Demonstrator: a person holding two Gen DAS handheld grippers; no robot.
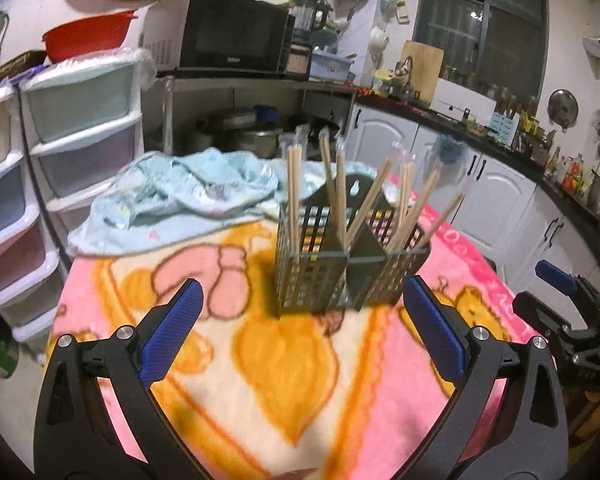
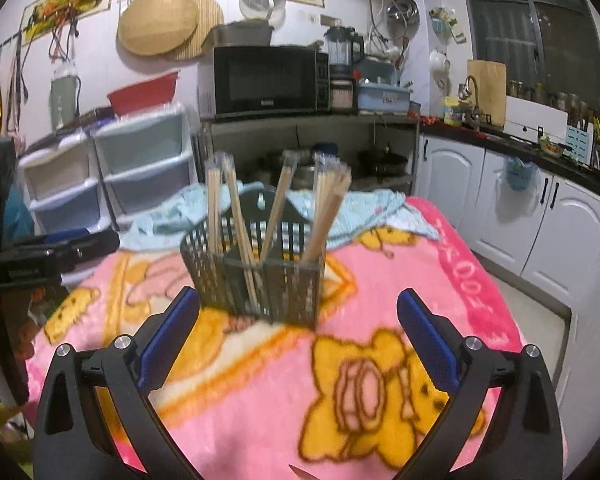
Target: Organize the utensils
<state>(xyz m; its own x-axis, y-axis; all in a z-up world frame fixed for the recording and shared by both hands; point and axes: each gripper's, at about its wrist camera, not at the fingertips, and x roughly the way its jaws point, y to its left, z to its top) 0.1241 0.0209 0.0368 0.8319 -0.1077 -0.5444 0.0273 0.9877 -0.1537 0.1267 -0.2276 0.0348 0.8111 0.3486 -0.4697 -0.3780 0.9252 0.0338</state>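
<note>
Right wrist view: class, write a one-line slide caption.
Open right hand-held gripper faces a slotted caddy of chopsticks on a pink blanket.

Blanket [image 2: 380, 280]: pink, with yellow cartoon bears and orange outlines. Utensil caddy [image 2: 256, 272]: dark grey, slotted walls. Chopsticks [image 2: 278, 204]: pale wood. Towel [image 1: 188, 192]: light blue, printed. Gripper pads [image 1: 172, 332]: blue, textured.

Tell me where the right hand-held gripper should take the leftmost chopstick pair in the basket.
Probably the bare upper shafts of that chopstick pair, pinched from the near side above the basket rim: they stand nearly upright, clear of the others. The right hand-held gripper is open.
</note>
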